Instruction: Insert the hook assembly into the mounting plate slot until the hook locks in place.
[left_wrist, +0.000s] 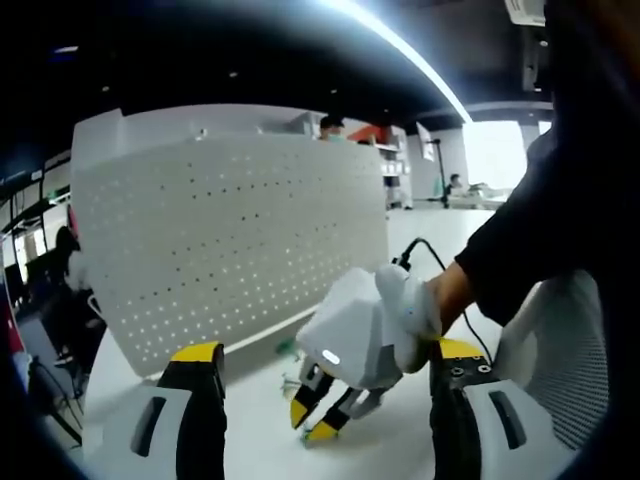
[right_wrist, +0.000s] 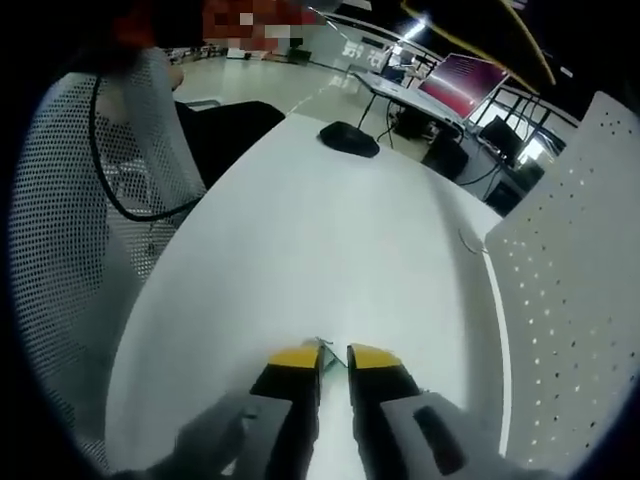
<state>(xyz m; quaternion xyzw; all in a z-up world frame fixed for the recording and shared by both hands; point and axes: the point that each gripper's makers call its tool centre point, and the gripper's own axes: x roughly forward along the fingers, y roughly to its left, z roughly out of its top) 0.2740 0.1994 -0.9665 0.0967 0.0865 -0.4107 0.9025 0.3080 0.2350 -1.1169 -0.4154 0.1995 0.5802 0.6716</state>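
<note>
Right gripper view has the right gripper low over the white table, its yellow-tipped jaws drawn narrow on a small greenish piece, probably the hook assembly, though it is too small to be sure. Left gripper view shows the left gripper wide and empty. The pegboard mounting plate stands upright just beyond the right gripper, the nearer of the two.
</note>
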